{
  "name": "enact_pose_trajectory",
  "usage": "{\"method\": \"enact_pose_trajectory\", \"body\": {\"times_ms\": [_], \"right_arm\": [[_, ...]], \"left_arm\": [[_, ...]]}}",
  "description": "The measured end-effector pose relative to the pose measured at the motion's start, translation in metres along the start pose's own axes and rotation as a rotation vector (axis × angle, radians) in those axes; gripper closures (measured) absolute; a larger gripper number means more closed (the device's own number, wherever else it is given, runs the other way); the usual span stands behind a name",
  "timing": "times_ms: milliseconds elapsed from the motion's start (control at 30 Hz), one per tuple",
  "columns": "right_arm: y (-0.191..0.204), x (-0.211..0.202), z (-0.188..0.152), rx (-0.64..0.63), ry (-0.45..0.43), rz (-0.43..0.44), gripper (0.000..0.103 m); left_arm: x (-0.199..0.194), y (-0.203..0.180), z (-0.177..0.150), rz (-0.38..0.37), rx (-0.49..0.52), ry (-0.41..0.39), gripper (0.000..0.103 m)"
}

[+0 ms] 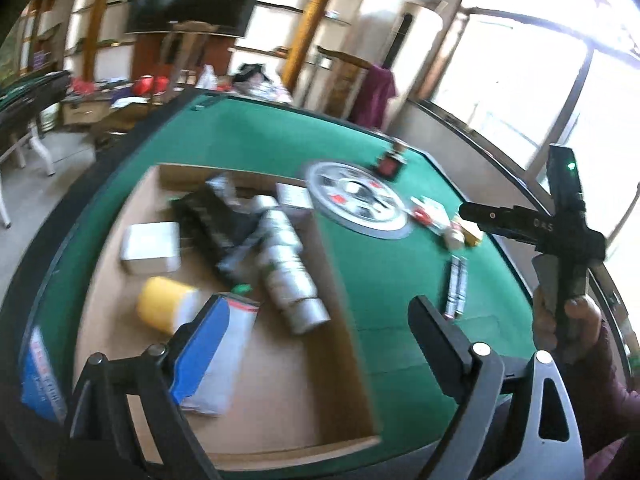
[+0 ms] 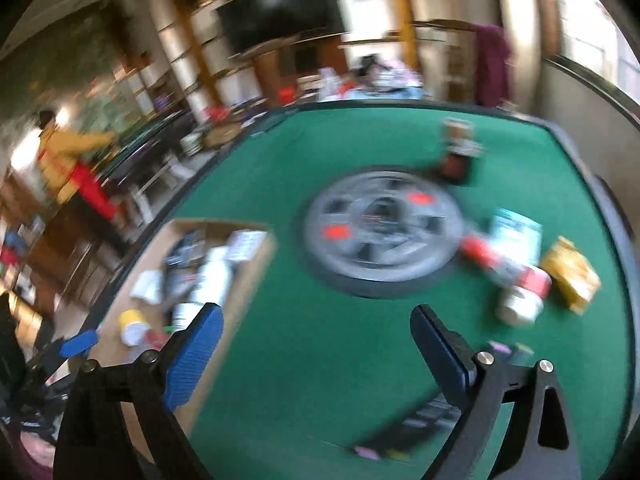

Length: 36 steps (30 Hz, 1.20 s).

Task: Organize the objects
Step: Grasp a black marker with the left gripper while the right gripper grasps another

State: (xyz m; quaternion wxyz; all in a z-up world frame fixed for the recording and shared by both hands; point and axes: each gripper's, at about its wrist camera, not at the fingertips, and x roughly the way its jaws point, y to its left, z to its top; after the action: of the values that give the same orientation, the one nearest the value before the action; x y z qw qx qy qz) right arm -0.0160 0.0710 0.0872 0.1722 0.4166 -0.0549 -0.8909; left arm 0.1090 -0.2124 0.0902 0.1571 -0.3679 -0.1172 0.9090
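My left gripper (image 1: 316, 344) hangs open over a shallow cardboard box (image 1: 288, 400) on the green felt table (image 1: 260, 136), with nothing between its blue pads. In the box lie silver cans (image 1: 288, 268), a white box (image 1: 152, 246), a yellow-lidded jar (image 1: 164, 304), a black packet (image 1: 216, 216) and a white pouch (image 1: 228, 364). My right gripper (image 2: 316, 344) is open over bare felt, holding nothing. To its right lie a red-and-white bottle (image 2: 516, 280), a yellow packet (image 2: 572, 276) and a teal-and-white packet (image 2: 516, 232). A black flat packet (image 2: 412, 428) lies under its right finger.
A round grey disc (image 2: 384, 232) sits in the table's middle, with a dark box (image 2: 456, 160) behind it. Two thin sticks (image 1: 456, 288) lie on the felt. A hand (image 1: 576, 312) holds a black tool at the right edge. A person in a yellow jacket (image 2: 68, 156) stands far left.
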Motion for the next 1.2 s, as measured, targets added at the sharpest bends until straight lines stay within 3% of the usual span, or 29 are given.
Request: {"method": "enact_pose_trajectory", "body": {"times_ms": [100, 233, 300, 433, 633, 767, 867, 1067, 1200], "right_arm": [[-0.047, -0.006, -0.01, 0.078, 0.015, -0.102, 0.005], [-0.074, 0.003, -0.036, 0.053, 0.095, -0.257, 0.005], [-0.074, 0.012, -0.049, 0.012, 0.126, -0.327, 0.005], [-0.074, 0.03, -0.058, -0.018, 0.151, -0.349, 0.006], [-0.064, 0.032, -0.061, -0.105, 0.104, -0.479, 0.006], [-0.067, 0.032, -0.064, -0.11, 0.128, -0.493, 0.006], [-0.074, 0.041, -0.066, -0.056, 0.173, -0.44, 0.006], [-0.065, 0.051, -0.062, -0.052, 0.153, -0.398, 0.005], [-0.072, 0.047, -0.066, -0.011, 0.154, -0.316, 0.014]], "left_arm": [[0.013, -0.025, 0.0, -0.017, 0.05, 0.028, 0.013], [0.031, -0.047, -0.002, -0.041, 0.077, 0.063, 0.013], [0.039, -0.054, -0.004, -0.049, 0.078, 0.08, 0.013], [0.047, -0.066, -0.009, -0.054, 0.092, 0.103, 0.013], [0.05, -0.074, -0.013, -0.037, 0.122, 0.119, 0.013], [0.053, -0.073, -0.013, -0.043, 0.115, 0.127, 0.013], [0.06, -0.075, -0.014, -0.052, 0.11, 0.138, 0.013], [0.065, -0.089, -0.017, -0.051, 0.15, 0.152, 0.013], [0.065, -0.093, -0.015, -0.044, 0.162, 0.148, 0.013]]}}
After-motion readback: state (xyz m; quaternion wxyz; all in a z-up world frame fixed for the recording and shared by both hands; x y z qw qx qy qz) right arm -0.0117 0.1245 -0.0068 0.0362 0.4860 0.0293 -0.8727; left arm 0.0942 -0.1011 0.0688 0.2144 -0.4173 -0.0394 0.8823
